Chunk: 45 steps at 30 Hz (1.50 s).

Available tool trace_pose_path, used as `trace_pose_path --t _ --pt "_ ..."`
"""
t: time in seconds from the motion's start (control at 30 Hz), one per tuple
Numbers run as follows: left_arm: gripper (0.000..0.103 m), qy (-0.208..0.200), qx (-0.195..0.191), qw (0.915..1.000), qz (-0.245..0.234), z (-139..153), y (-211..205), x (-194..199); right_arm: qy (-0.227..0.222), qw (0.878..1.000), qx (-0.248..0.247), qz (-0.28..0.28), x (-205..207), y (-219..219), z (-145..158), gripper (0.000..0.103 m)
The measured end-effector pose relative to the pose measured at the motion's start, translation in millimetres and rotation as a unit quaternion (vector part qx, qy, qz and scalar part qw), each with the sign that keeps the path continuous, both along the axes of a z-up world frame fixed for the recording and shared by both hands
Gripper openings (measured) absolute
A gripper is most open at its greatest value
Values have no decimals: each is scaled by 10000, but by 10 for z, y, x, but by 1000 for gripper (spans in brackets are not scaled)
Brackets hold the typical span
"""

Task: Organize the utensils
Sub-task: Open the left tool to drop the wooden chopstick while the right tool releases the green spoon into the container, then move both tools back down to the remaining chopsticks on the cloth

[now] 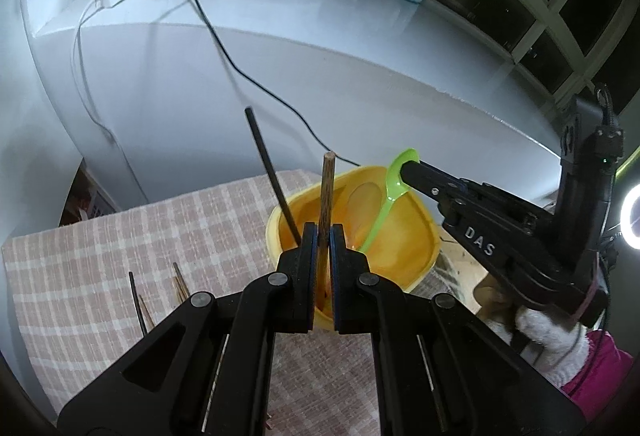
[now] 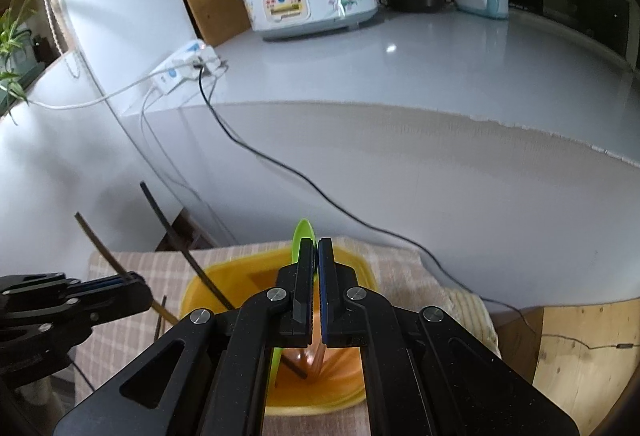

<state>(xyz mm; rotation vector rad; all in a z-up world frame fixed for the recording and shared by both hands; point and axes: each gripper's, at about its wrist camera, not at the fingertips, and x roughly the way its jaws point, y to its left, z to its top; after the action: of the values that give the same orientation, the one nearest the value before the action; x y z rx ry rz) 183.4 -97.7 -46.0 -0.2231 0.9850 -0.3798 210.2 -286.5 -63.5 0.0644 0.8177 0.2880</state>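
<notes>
Both tools hang over the yellow tub [image 1: 400, 268]. The left gripper [image 1: 323, 236] is clamped on a wooden chopstick [image 1: 326, 195] standing upright between its pads; the right gripper [image 2: 316, 256] pinches the green spoon [image 1: 390, 195] by its bowl. I'd lower each further inside before letting go, clear of the black chopstick [image 1: 272, 179] leaning there.
</notes>
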Motion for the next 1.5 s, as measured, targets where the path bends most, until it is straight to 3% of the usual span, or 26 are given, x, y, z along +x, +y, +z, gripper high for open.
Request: trace_pose_path --t 0.37,0.7,0.83,1.1,1.3,1.5 --pt "4 207 31 9998 -26 -143 8 -3 448 9989 -126 85 -1 39 -183 2" --pt "4 333 -17 9994 10 -155 5 -38 570 9982 -161 53 -20 2 -198 2" --pt "14 398 -65 9992 41 -165 37 -52 612 9980 -174 37 -29 -11 -197 3" --pt "14 368 -188 9990 141 -92 143 -126 628 9979 -166 1 -91 -47 -167 6" --pt "14 176 -352 9988 308 68 441 -286 484 9987 133 -17 -252 -102 -3 10" --pt "14 144 -386 9966 720 108 997 -467 388 9981 439 209 -518 -50 151 10"
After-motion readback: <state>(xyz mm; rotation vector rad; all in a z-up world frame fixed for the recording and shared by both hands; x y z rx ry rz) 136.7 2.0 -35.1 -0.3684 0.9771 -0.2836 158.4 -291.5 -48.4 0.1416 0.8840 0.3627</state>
